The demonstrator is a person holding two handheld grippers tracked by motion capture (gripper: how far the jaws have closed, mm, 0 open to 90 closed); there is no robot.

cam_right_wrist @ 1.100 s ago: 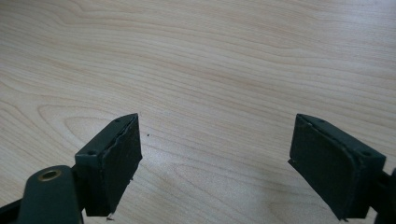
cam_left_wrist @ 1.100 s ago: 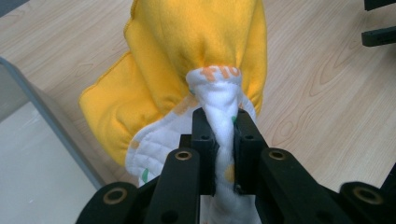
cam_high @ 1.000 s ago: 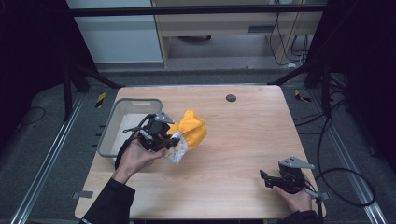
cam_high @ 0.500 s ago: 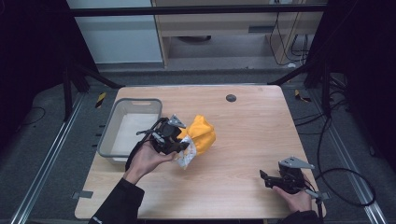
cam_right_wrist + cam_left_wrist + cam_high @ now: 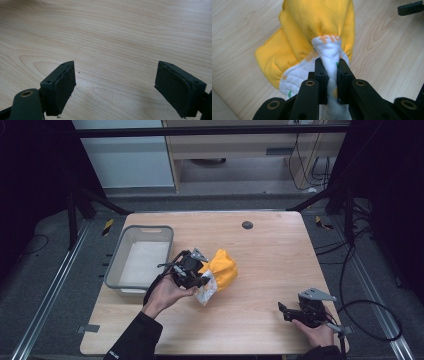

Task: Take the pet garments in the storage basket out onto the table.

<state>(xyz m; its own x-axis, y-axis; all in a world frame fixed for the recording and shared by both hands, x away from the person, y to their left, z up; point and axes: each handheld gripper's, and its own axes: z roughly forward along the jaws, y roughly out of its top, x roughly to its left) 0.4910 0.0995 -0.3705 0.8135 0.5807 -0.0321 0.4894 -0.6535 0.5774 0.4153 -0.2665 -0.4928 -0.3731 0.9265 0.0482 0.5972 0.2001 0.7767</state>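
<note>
Between the left gripper's [image 5: 329,75] fingers [image 5: 321,75] sits a pinched fold of white printed lining from the yellow cloth [image 5: 317,27], clamped tight; the rest of the cloth bunches just beyond them on the wooden counter [image 5: 280,255]. Behind that hand stands a grey bin [image 5: 117,270]. Well apart, the right gripper's [image 5: 115,85] fingers [image 5: 62,87] are spread wide over bare wood.

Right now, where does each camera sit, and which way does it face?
High view: above the person's side, facing forward-down on the table; forearms, both claws.
Left gripper view: on the left claw, jaws clamping the yellow-white cloth.
Right gripper view: on the right claw, open over wood.
Shared: cloth, high and left views.
</note>
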